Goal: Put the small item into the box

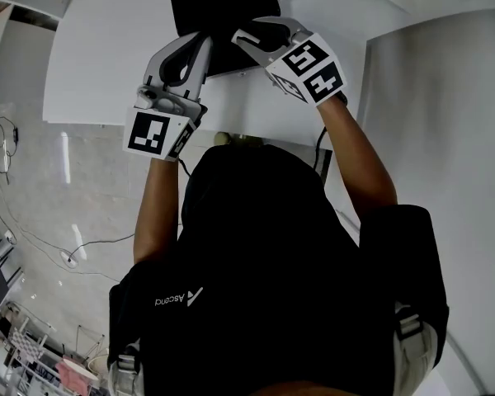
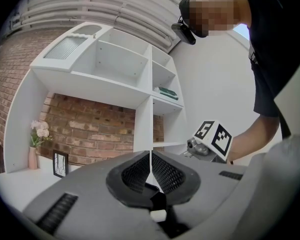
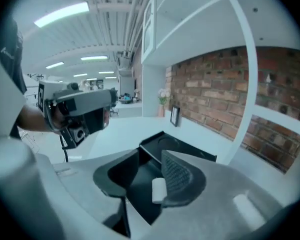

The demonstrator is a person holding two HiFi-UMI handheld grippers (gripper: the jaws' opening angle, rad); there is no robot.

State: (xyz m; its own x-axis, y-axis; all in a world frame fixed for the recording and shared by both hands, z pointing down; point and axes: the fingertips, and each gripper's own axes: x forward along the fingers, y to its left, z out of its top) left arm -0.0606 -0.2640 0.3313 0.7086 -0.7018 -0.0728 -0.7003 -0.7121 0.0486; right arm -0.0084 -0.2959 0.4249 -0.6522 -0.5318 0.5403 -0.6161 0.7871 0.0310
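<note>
A black box [image 1: 223, 7] lies open on the white table [image 1: 99, 56] at its far side. My right gripper [image 1: 246, 40] hangs over the box's near edge with its jaws apart. In the right gripper view [image 3: 150, 160] the box's dark inside [image 3: 140, 184] shows between the pads, and nothing is pressed between them. My left gripper [image 1: 200, 46] is at the box's left side; in its own view [image 2: 151, 165] the pads meet with nothing between them. I cannot make out the small item in any view.
A white shelf unit [image 2: 140, 79] stands against a brick wall [image 2: 90, 129] behind the table. A vase of flowers [image 2: 36, 136] and a small picture frame [image 2: 60, 164] are at the back. Cables [image 1: 74, 250] lie on the floor left of the person.
</note>
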